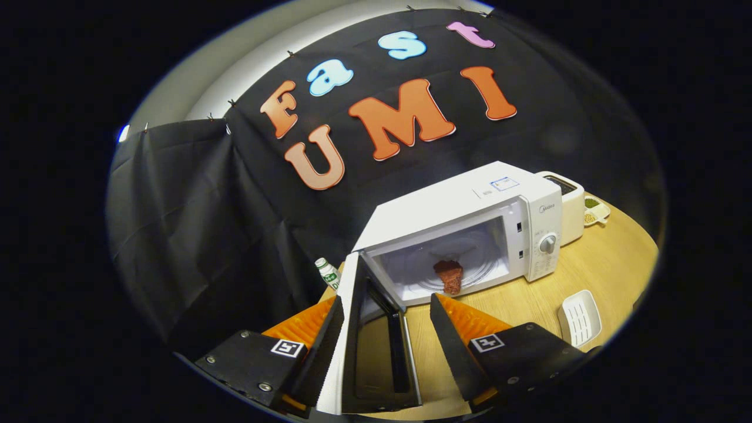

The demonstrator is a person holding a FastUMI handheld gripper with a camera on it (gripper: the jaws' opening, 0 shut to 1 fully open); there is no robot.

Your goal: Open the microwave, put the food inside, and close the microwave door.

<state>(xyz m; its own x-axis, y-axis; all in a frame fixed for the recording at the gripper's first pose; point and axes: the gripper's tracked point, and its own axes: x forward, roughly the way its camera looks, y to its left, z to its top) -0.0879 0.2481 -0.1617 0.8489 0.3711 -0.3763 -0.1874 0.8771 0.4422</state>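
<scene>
A white microwave (470,205) stands on the wooden table (611,264) with its door (358,329) swung wide open toward me. A dark red piece of food (450,276) lies on the glass turntable inside the cavity. My gripper (385,308) is open, its orange-and-black fingers spread. The open door's edge runs up between the fingers, close against the left finger (320,329). The right finger (464,329) stands apart from the door. I cannot tell whether either finger touches the door.
A white toaster (567,205) stands behind the microwave on its right, with a small dish of food (594,211) beyond it. A white slotted tray (580,317) lies on the table right of my right finger. A green-labelled bottle (328,273) stands left of the door.
</scene>
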